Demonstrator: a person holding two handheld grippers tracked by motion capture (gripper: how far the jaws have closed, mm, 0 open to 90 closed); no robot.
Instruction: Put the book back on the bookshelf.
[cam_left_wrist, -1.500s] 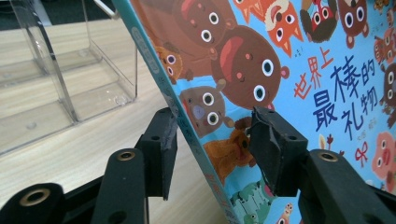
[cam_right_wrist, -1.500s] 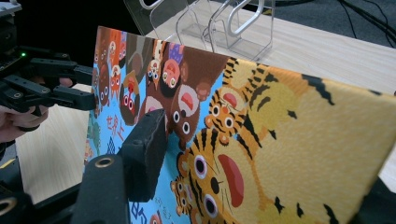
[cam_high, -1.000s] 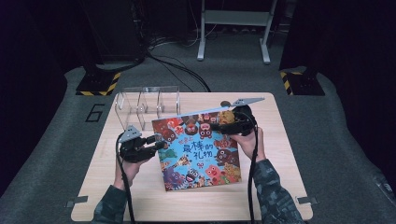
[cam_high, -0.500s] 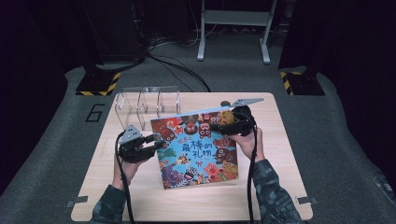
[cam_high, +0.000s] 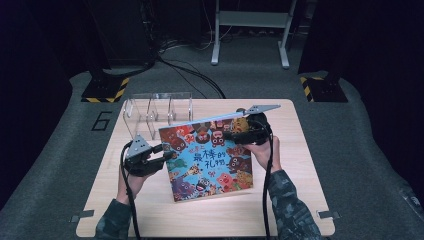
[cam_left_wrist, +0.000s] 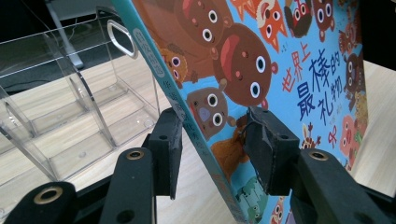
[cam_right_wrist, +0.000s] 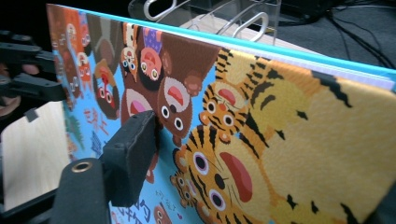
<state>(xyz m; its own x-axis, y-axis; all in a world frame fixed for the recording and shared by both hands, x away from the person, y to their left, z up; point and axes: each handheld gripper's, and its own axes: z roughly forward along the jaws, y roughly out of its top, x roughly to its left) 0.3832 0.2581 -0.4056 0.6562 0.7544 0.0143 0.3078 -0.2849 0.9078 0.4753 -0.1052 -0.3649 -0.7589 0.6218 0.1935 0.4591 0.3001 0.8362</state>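
A colourful picture book (cam_high: 210, 160) with cartoon animals on its cover is held tilted over the wooden table (cam_high: 295, 165), far edge raised. My left gripper (cam_high: 167, 154) is at its left edge. In the left gripper view the spine (cam_left_wrist: 205, 140) runs between the two pads and they press on it. My right gripper (cam_high: 235, 134) is at the book's upper right corner. Its jaws have just been opening. In the right gripper view one pad (cam_right_wrist: 128, 158) stands by the cover (cam_right_wrist: 261, 140), and the other jaw is hidden behind the book.
A clear acrylic rack (cam_high: 155, 107) with several slots stands on the table just behind the book's far left corner, close to the left gripper (cam_left_wrist: 70, 126). Bare table lies to the right and in front. Black stands and cables sit on the grey floor beyond.
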